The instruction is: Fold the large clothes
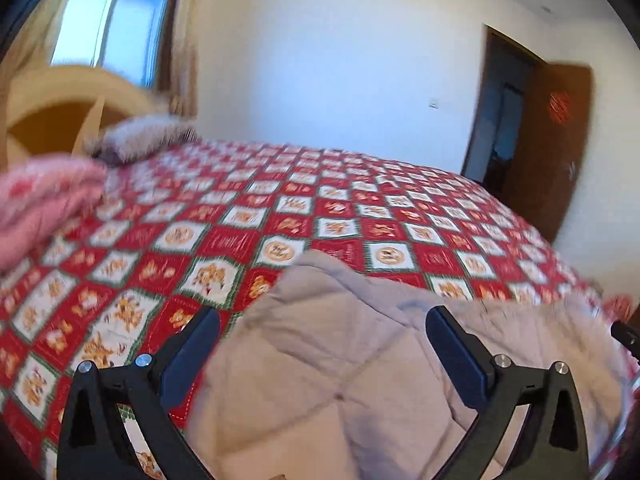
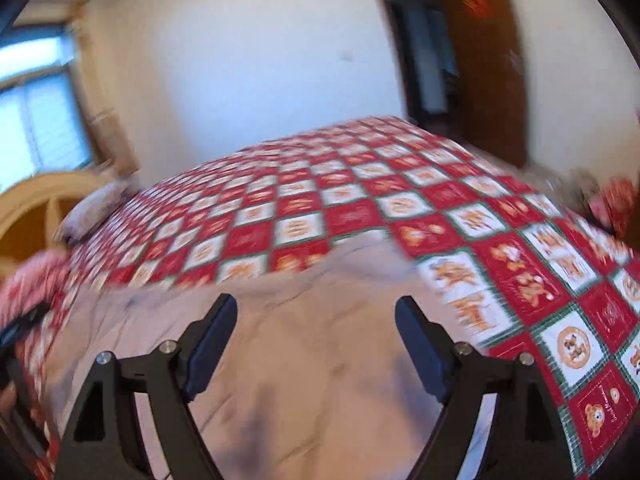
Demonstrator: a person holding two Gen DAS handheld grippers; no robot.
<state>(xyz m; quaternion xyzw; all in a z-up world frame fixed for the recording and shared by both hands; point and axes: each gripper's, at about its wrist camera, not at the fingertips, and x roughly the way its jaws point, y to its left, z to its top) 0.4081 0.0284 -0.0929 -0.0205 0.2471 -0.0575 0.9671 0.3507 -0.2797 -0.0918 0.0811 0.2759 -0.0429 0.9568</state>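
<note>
A beige quilted garment (image 1: 344, 368) lies spread on a bed with a red and white patterned cover (image 1: 280, 208). In the left wrist view my left gripper (image 1: 322, 320) is open and empty, held above the garment's left part. In the right wrist view the same garment (image 2: 304, 360) fills the lower middle, and my right gripper (image 2: 316, 310) is open and empty above it. Neither gripper touches the cloth as far as I can tell. The images are motion-blurred.
A pink folded blanket (image 1: 44, 200) lies at the left on the bed, with a grey pillow (image 1: 144, 140) by the wooden headboard (image 1: 60, 108). A window (image 1: 116, 20) is at the far left, a brown open door (image 1: 556, 148) at the right.
</note>
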